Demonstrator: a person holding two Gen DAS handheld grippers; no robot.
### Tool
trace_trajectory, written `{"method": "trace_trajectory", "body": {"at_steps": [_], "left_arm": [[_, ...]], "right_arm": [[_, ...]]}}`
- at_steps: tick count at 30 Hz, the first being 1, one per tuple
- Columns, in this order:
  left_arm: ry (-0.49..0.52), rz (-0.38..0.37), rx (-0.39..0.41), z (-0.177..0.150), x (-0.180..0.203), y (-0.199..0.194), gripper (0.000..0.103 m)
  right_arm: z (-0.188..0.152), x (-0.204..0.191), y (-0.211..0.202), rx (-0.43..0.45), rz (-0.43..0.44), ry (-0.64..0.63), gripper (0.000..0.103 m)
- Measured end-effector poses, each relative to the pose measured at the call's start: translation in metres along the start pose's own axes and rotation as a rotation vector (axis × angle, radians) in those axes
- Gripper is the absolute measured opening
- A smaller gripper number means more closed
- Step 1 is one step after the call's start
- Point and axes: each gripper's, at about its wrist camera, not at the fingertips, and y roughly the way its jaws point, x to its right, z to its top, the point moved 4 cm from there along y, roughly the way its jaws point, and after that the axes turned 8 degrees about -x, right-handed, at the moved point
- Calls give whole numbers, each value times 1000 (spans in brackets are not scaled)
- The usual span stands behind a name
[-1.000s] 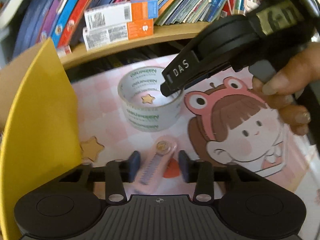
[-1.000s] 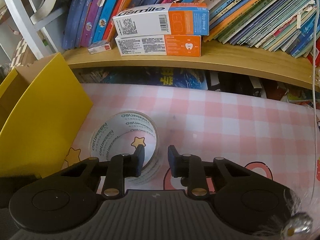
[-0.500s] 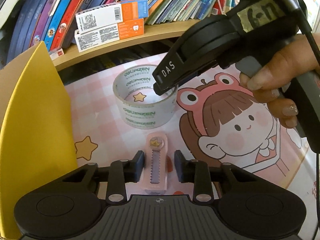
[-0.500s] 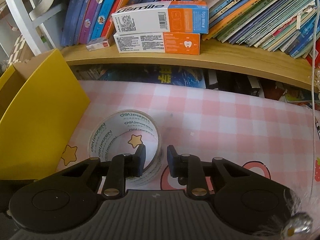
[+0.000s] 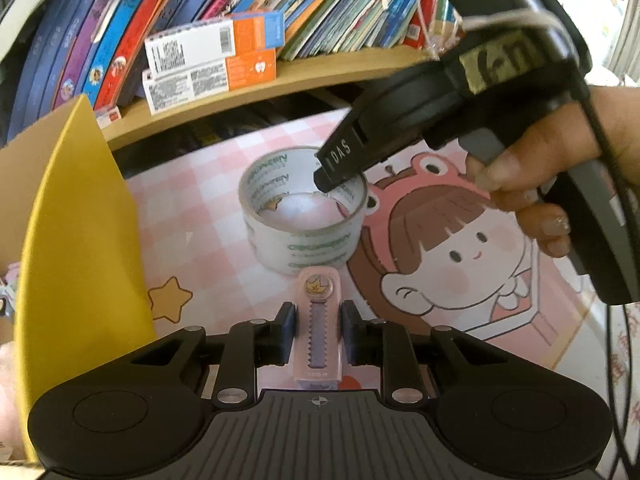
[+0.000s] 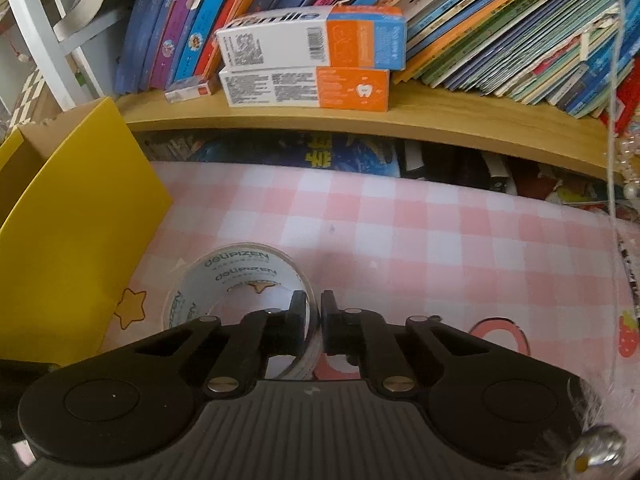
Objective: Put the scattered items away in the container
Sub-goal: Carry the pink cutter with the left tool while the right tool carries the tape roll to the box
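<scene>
A roll of clear tape (image 5: pixel 304 216) stands on the pink checked mat, also in the right wrist view (image 6: pixel 236 284). My right gripper (image 6: pixel 313 322) is shut on the roll's right wall, one finger inside and one outside; it reaches in from the upper right in the left wrist view (image 5: pixel 332 178). My left gripper (image 5: pixel 318 330) is shut on a pink utility knife (image 5: pixel 318 320), held along the fingers with its crown end pointing at the tape. The yellow box (image 5: pixel 80 240) stands at the left, also seen in the right wrist view (image 6: pixel 76 216).
A wooden shelf (image 6: pixel 440 120) runs behind the mat, holding rows of books and two stacked toothpaste boxes (image 6: pixel 312 56). The mat (image 6: pixel 440 248) carries a cartoon girl print (image 5: pixel 452 248). The hand on the right gripper (image 5: pixel 560 168) is at the right.
My left gripper has closed on the pink knife and lifted it. My right gripper's fingers have closed onto the tape roll's wall, and the roll has tilted slightly.
</scene>
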Motion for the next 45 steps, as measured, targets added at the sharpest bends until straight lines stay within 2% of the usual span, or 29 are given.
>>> {"method": "trace_trajectory", "body": {"at_steps": [8,21,33,45], "left_arm": [[11,-20,32,-5,5,-24,23],[37,-36,146,-13,14,-88,23],[3,-32,229,-37,-2,-139,23],[-51,6,287,-62,-45,-182,23]], "right_arm": [[-8,9,-26,35,-19,26,7],[-33,5,-80,107,-46,58,7],[-63,-29,-124,139,-58,40,7],[-78,-83,-150,172,-35,-1,8]]}}
